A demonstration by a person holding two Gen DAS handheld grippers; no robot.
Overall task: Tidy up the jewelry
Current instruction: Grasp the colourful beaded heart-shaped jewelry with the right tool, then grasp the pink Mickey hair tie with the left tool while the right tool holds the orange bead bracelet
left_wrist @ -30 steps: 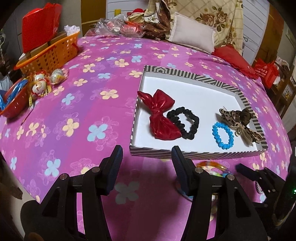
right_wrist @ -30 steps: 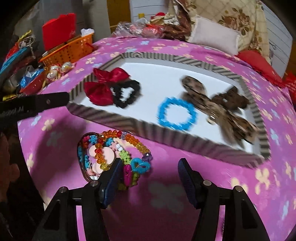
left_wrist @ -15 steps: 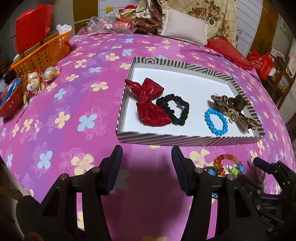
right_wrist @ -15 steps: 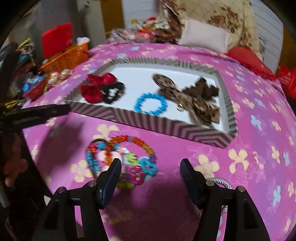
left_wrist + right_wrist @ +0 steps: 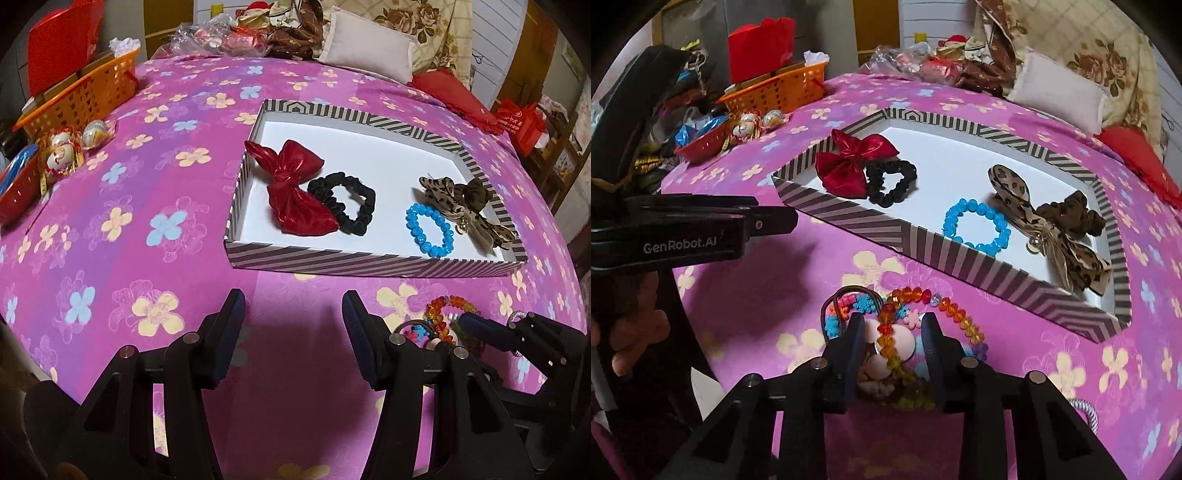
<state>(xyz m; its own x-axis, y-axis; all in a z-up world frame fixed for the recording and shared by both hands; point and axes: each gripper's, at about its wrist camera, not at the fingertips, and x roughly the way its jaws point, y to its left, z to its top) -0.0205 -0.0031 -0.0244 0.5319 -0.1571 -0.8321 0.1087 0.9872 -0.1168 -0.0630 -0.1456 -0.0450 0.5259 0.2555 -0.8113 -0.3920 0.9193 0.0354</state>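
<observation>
A striped shallow tray [image 5: 369, 256] lies on a pink flowered bedspread [image 5: 122, 192], its long side running left to right. Inside it, from left to right: a red satin bow [image 5: 293, 192] set on a slant from the far left corner towards the near wall, a black scrunchie [image 5: 343, 203] touching the bow, a blue bead bracelet [image 5: 429, 229], and a leopard-print bow [image 5: 463, 210] slanting towards the near right corner.

In front of the tray's near wall, the left gripper [image 5: 293, 325] hangs over bare cloth, jaws wide, nothing between them.

Right of it, still in front of the tray, the right gripper [image 5: 889, 341] is closing around a heap of multicoloured bead bracelets [image 5: 912, 306]; whether the pads already press on it I cannot tell.

Only the right wrist view shows the heap's orange strand running between the fingers; the left wrist view shows just its edge. The right wrist view alone shows a hand [image 5: 635, 332] on the left gripper's handle.
</observation>
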